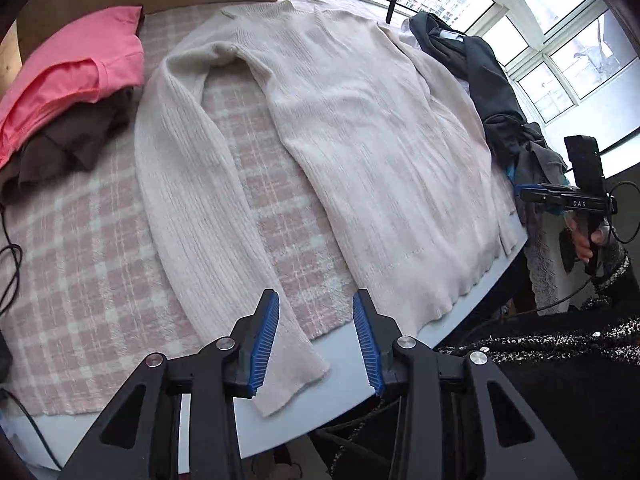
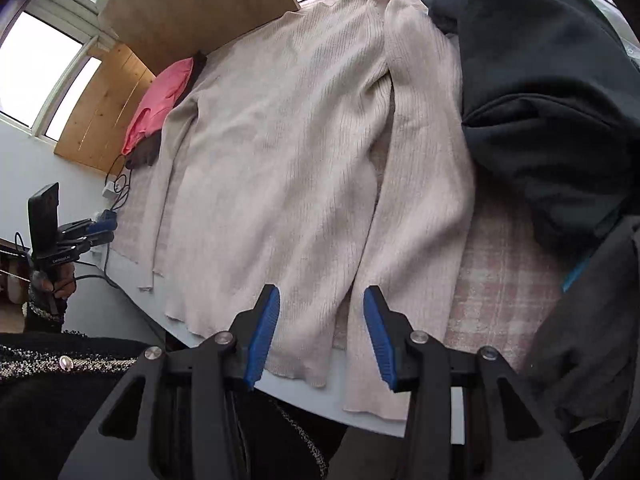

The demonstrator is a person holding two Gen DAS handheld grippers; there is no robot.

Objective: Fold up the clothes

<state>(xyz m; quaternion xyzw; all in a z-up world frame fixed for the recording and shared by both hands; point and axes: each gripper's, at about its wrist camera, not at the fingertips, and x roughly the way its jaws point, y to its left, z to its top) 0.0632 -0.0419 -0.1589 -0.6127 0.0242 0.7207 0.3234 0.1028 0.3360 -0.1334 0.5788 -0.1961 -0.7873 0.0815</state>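
Left gripper (image 1: 316, 340) hangs part open and empty above one sleeve cuff; right gripper (image 2: 320, 334) likewise gapes empty over the hem. Cream ribbed sweater (image 1: 360, 128) lies flat on the pink checked blanket (image 1: 80, 300).

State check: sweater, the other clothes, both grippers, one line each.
cream sweater: spread flat on the plaid blanket, unfolded, both sleeves laid down alongside the body
pink garment: folded, on top of a brown garment
dark clothes pile: heaped, unfolded
left gripper: open, nothing between the jaws
right gripper: open, holding nothing
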